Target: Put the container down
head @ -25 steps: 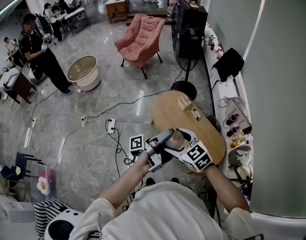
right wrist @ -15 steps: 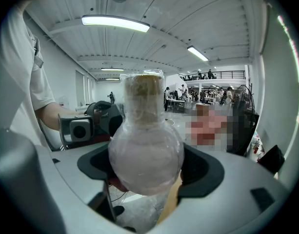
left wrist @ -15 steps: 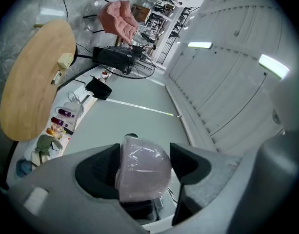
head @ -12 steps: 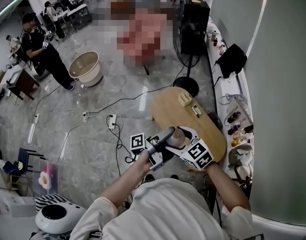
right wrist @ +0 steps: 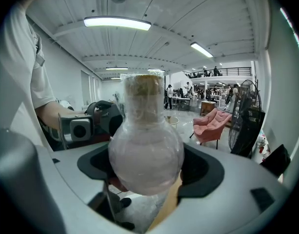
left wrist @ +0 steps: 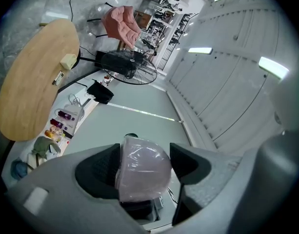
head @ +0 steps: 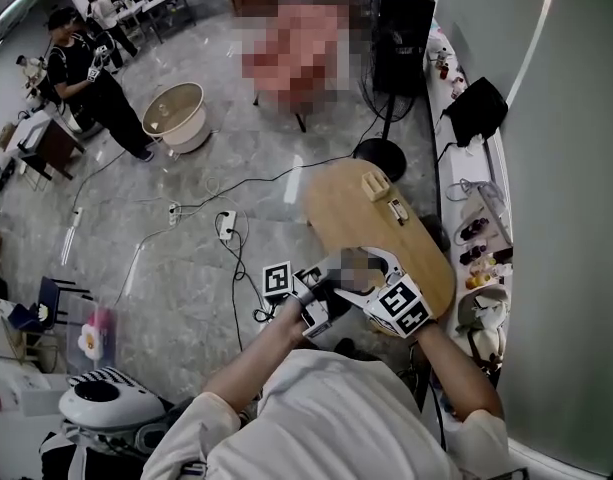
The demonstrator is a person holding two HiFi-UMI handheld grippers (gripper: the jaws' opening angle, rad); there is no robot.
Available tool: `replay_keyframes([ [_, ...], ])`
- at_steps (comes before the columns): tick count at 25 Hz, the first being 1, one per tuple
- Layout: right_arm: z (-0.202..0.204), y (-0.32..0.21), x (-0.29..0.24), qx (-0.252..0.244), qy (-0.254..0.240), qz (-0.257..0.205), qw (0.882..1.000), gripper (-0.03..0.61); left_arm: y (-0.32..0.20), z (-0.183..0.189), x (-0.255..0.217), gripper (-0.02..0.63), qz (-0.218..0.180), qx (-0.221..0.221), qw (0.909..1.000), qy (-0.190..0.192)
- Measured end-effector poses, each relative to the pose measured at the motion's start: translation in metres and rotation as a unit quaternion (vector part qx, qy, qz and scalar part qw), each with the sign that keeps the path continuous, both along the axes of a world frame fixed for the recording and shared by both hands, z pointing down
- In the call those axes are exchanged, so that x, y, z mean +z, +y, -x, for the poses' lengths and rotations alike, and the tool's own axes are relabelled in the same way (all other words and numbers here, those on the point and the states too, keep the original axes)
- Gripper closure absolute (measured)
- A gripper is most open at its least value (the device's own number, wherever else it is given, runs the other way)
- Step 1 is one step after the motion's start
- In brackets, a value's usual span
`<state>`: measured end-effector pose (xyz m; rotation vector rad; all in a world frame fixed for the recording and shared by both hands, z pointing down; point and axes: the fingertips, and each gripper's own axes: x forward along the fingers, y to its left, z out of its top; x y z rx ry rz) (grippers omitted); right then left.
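The grey marble floor (head: 186,258) spreads wide below and to the left of both pairs of jaws, with cables trailing over it. An oval wooden surface (head: 346,213) lies beneath and stretches out beyond the jaws; its near end shows under them in the head view. Well beyond the jaws, past the far end of the surface, stand a pink armchair (right wrist: 212,125) and a tall black fan (right wrist: 244,116). The person holds the left gripper (left wrist: 145,155) and the right gripper (right wrist: 148,168) close together in front of the chest, the jaws meeting from either side. The container (right wrist: 145,147), a clear round-bellied flask with a cork (right wrist: 144,87) in its neck, is off the surface and sits between the right jaws, which are clenched on its bulb. The left jaws are clenched on it too, pads against its rounded, film-wrapped end. Far out past the jaws a small pale block (head: 374,184) rests on the surface, with a smaller thing (head: 395,208) beside it that I cannot make out.
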<state>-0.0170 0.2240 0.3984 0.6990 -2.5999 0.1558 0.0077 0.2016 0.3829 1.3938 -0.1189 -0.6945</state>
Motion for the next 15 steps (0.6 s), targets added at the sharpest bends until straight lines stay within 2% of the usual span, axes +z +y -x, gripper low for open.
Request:
replay_keyframes([
  [8,0.02,-0.046,0.016,0.019,0.004,0.009,1.0,0.183,-0.045,0.02,0.015,0.302,0.015,0.019,0.9997,0.004],
  [15,0.057,-0.111,0.015,0.065,-0.011,-0.008,0.998,0.184,-0.108,0.053,0.016,0.301,-0.011,0.062,0.998,-0.009],
])
